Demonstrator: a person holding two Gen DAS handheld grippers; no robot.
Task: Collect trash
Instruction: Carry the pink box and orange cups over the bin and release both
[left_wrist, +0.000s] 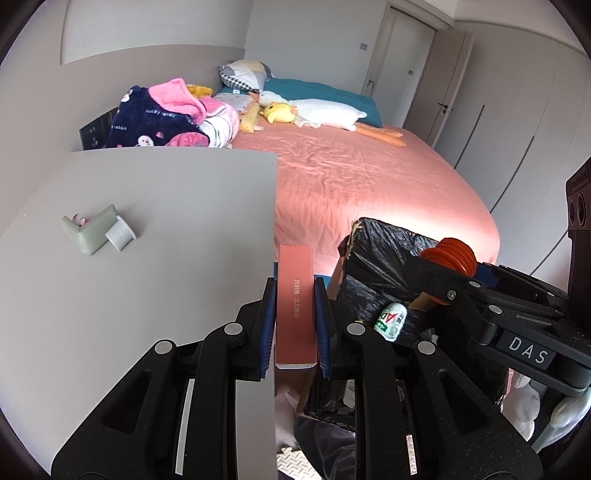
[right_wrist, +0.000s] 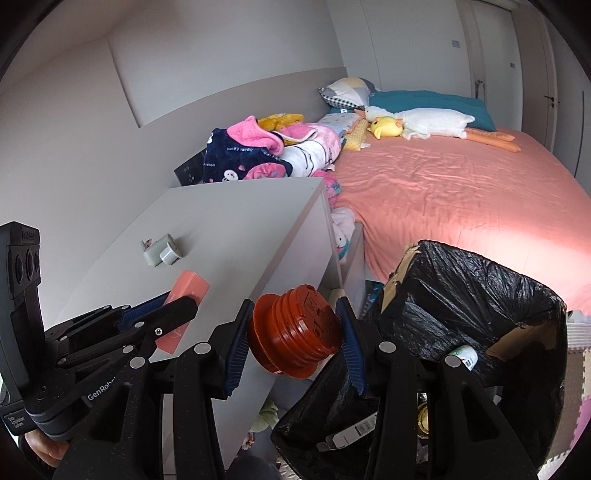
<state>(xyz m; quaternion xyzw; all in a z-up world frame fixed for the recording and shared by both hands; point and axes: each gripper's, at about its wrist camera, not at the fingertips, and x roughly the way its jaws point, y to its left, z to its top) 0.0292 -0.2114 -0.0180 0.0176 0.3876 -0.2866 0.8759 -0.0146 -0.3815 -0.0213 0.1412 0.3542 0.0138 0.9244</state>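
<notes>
My left gripper (left_wrist: 295, 295) is shut on a slim pink box (left_wrist: 295, 306), held past the right edge of the grey nightstand (left_wrist: 147, 258). The box also shows in the right wrist view (right_wrist: 183, 299). My right gripper (right_wrist: 295, 332) is shut on a collapsed orange ribbed cup (right_wrist: 295, 332), also seen in the left wrist view (left_wrist: 448, 254). It hovers beside the rim of a cardboard bin lined with a black bag (right_wrist: 480, 295), (left_wrist: 384, 251). A small white and green bottle (left_wrist: 391, 319), (right_wrist: 466, 355) lies inside the bin.
A grey-green corner guard with a small white clip (left_wrist: 98, 232), (right_wrist: 162, 251) lies on the nightstand. The bed with a pink sheet (left_wrist: 369, 177) carries a bundle of blankets (left_wrist: 166, 118) and plush toys (left_wrist: 314, 112). Foam mats (right_wrist: 576, 369) cover the floor.
</notes>
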